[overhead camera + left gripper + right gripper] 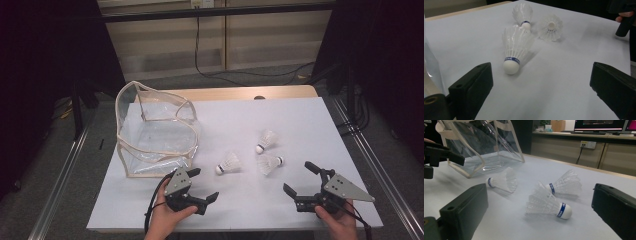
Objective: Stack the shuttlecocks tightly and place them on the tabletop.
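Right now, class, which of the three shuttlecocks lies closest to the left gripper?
The leftmost shuttlecock, lying alone nearer the clear bag, just ahead of the left gripper. The other two lie close together farther right, toward the right gripper.

The clear plastic bag with cream trim (pixel 481 150) was cut off by the right gripper view's top edge. The blue lettering on the white feather shuttlecock (pixel 515 51) was too small to read.

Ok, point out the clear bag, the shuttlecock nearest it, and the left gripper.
clear bag (pixel 131 150), high view, front wall.
nearest shuttlecock (pixel 231 162), high view, feather skirt.
left gripper (pixel 203 184), high view, between its fingertips.
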{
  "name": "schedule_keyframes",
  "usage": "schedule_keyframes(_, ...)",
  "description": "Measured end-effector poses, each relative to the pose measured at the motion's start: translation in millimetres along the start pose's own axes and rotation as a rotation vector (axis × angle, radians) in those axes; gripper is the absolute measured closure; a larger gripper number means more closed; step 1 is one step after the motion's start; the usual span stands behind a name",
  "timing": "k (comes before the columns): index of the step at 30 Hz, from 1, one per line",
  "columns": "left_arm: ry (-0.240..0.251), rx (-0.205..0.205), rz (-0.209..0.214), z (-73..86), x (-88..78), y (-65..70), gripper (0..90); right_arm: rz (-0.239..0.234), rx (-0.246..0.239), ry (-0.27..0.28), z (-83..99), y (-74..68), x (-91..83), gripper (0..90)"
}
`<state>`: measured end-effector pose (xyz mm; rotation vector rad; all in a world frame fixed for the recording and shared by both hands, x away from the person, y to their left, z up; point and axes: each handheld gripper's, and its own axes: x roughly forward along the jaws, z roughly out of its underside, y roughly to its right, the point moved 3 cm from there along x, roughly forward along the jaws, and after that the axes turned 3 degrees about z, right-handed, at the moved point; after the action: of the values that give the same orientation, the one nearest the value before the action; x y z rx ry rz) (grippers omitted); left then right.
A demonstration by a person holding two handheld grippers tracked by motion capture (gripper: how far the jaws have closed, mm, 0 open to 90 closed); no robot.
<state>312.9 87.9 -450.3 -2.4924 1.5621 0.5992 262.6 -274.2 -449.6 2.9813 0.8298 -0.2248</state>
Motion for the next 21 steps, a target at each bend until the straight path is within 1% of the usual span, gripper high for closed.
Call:
schedule_keyframes(1, 0.002, -0.008, 0.003, -0.1, 1.4, 0.7, 4.8, 0.000, 0.000, -0.001, 0.1, 0.0, 0.0, 0.3)
schedule_keyframes(2, -0.007, -0.001, 0.002, -0.2, 1.9, 0.6, 4.9, 0.000, 0.000, 0.000, 0.1, 0.1, 0.0, 0.2)
schedule_keyframes(3, -0.004, -0.002, 0.007, -0.3, 3.1, 1.0, 4.9, 0.000, 0.000, 0.000, 0.0, 0.1, -0.1, 0.2)
schedule_keyframes(4, -0.015, -0.001, 0.004, -0.4, 3.4, 1.3, 4.9, 0.000, 0.000, 0.000, 0.0, 0.1, -0.1, 0.3)
schedule_keyframes(6, -0.013, -0.004, 0.016, -1.1, 5.5, 2.1, 5.0, 0.000, -0.001, -0.001, 0.2, 0.1, -0.1, 0.3)
schedule_keyframes(8, -0.018, -0.006, 0.015, -1.9, 7.8, 3.4, 5.0, 0.000, -0.001, -0.001, 0.2, 0.1, -0.2, 0.3)
schedule_keyframes(9, -0.023, 0.002, 0.011, -2.5, 8.6, 3.4, 5.0, 0.000, -0.002, -0.001, 0.1, 0.1, -0.2, 0.3)
schedule_keyframes(10, -0.019, 0.000, 0.006, -2.9, 10.0, 4.1, 4.6, 0.000, -0.002, -0.001, 0.1, 0.1, -0.2, 0.3)
schedule_keyframes(13, -0.032, 0.002, 0.012, -4.6, 12.7, 5.6, 4.3, 0.002, -0.003, -0.001, 0.1, 0.2, -0.4, 0.3)
schedule_keyframes(14, -0.036, 0.008, 0.016, -5.0, 13.7, 5.9, 4.3, 0.001, -0.001, -0.001, 0.1, 0.2, -0.5, 0.3)
schedule_keyframes(16, -0.040, -0.001, 0.021, -5.6, 16.2, 7.3, 4.3, 0.002, -0.002, -0.001, 0.1, 0.3, -0.5, 0.3)
schedule_keyframes(18, -0.045, -0.005, 0.016, -6.4, 18.6, 7.1, 4.3, 0.002, -0.003, -0.001, 0.1, 0.3, -0.6, 0.3)
schedule_keyframes(19, -0.045, -0.014, 0.016, -6.9, 20.1, 7.4, 4.3, 0.001, -0.002, -0.001, 0.1, 0.2, -0.6, 0.3)
schedule_keyframes(21, -0.057, -0.019, -0.002, -8.7, 22.9, 7.8, 3.9, -0.001, -0.004, -0.002, 0.1, 0.2, -0.5, 0.4)
